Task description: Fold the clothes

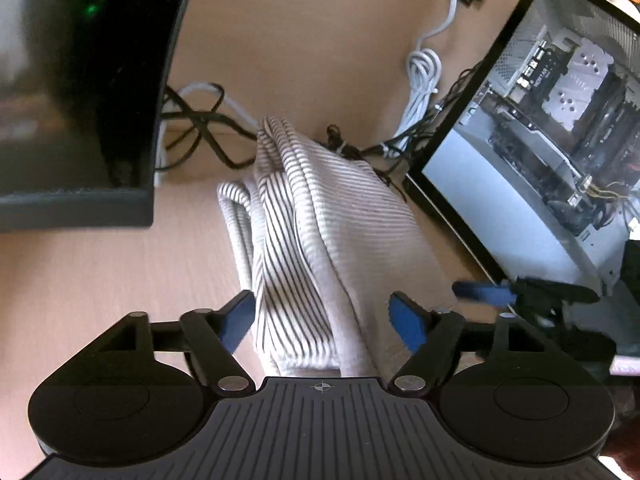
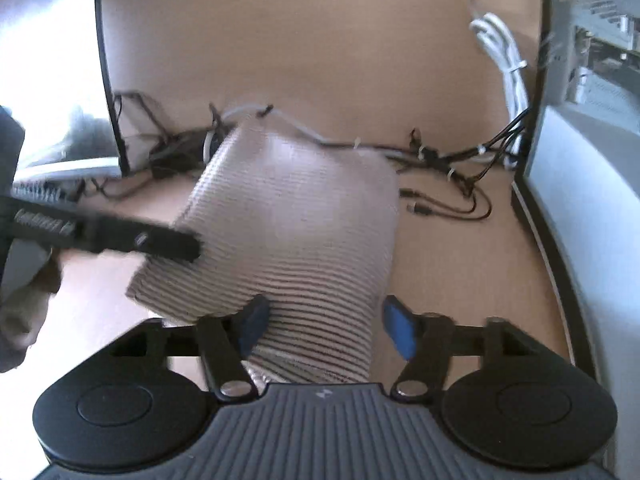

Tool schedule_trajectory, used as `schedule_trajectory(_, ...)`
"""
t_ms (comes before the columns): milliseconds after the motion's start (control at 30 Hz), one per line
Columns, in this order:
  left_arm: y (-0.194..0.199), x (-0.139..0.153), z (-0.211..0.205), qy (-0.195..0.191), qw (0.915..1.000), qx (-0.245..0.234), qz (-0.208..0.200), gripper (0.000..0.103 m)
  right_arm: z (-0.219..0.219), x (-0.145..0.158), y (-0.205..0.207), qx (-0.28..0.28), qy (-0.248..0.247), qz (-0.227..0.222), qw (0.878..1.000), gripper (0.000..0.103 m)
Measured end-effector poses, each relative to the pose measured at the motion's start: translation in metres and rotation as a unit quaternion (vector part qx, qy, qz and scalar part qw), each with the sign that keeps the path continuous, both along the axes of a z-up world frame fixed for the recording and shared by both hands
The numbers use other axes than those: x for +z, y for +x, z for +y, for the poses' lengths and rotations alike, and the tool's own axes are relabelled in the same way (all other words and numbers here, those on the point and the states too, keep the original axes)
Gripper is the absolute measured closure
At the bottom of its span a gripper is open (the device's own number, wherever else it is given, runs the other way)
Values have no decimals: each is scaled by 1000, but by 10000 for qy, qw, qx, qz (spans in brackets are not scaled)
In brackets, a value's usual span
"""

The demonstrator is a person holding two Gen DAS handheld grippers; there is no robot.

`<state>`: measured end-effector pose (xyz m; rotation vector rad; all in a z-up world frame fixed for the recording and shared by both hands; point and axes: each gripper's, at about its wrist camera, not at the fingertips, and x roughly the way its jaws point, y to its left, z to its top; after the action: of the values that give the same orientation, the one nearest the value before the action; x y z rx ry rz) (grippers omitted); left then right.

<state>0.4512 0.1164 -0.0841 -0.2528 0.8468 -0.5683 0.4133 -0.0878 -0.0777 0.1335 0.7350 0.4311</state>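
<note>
Striped shirt point(image 1: 304, 216) bunched on the tabletop point(image 1: 80, 280), reaching between blue fingers. Left hand-held gripper point(image 1: 324, 320) spread apart, unclamped. Right hand-held gripper point(image 2: 326, 330) likewise apart around cloth.

Garment point(image 1: 320, 216) on desk point(image 1: 80, 280), monitor point(image 1: 76, 80) left, computer case point(image 1: 560, 140) right, cables point(image 1: 200, 128) behind.

Garment point(image 1: 304, 216) white, dark thin stripes; gripper pads point(image 1: 404, 320) blue.

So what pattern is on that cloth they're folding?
The cloth has thin dark stripes on a pale, off-white ground; the left wrist view shows them most sharply.
</note>
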Motion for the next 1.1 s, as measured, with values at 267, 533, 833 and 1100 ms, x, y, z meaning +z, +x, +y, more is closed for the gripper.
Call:
schedule_trajectory(267,-1,-17,-10,285,9995,-118,109,37,-9,14,73,-345,630,160,9973,25)
schedule_trajectory(533,0,-27,7,129,9993,-351,9,41,7,-19,121,-48,1186,1049,9874,49)
schedule_trajectory(833,9,-31,-9,97,9991,-386,-160,41,15,18,105,-67,81,130,9999,65)
schedule_trajectory(1100,9,-38,-4,40,9994,-336,13,41,-11,-25,40,-400,348,355,9980,37)
